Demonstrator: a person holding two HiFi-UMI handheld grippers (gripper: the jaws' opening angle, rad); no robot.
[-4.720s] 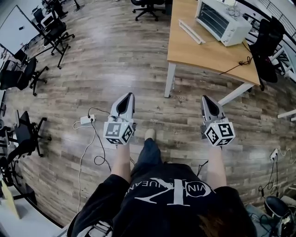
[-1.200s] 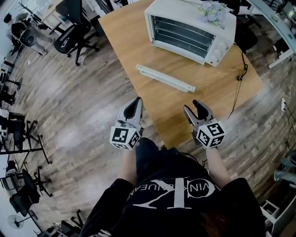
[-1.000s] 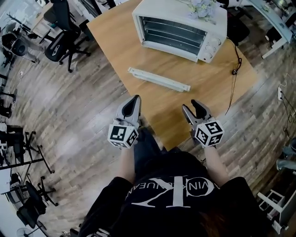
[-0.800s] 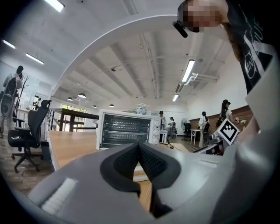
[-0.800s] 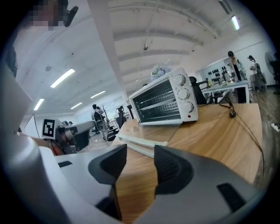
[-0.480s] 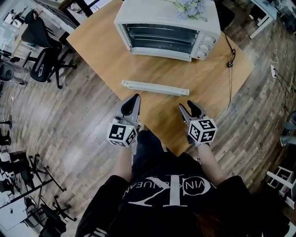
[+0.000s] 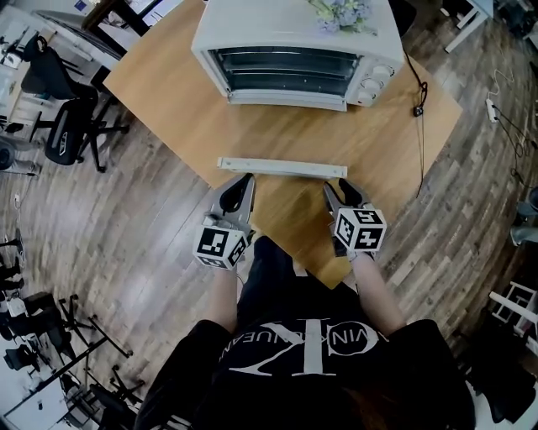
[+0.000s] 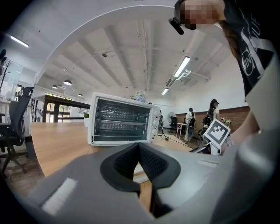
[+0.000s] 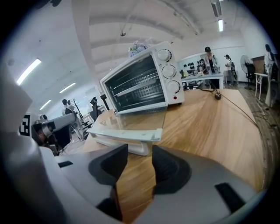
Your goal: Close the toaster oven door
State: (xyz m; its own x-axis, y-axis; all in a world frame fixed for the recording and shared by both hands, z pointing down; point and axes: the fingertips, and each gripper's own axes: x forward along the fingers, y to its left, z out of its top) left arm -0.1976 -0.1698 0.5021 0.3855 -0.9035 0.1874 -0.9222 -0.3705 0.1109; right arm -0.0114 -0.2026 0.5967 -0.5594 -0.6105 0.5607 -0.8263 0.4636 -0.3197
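Observation:
A white toaster oven (image 7: 294,34) stands on the wooden table (image 7: 168,92). Its glass door (image 7: 286,134) hangs open, lying flat toward me, with a white handle bar (image 7: 282,168) along its front edge. My left gripper (image 7: 244,179) is shut and empty, just short of the handle's left end. My right gripper (image 7: 336,189) is open and empty, just short of the handle's right end. The left gripper view shows the oven (image 8: 122,124) beyond the left gripper (image 8: 139,146). In the right gripper view the handle (image 9: 127,134) lies close ahead of the right gripper (image 9: 140,151), the oven (image 9: 142,83) behind it.
A bunch of flowers (image 7: 340,13) lies on the oven top. A black power cable (image 7: 419,126) runs across the table's right side. Office chairs (image 7: 59,76) stand on the wood floor to the left. The table's near corner (image 7: 315,273) is by my legs.
I have walked up to the table: the oven and its open door are now much closer. Both grippers moved from over the floor to just before the door handle.

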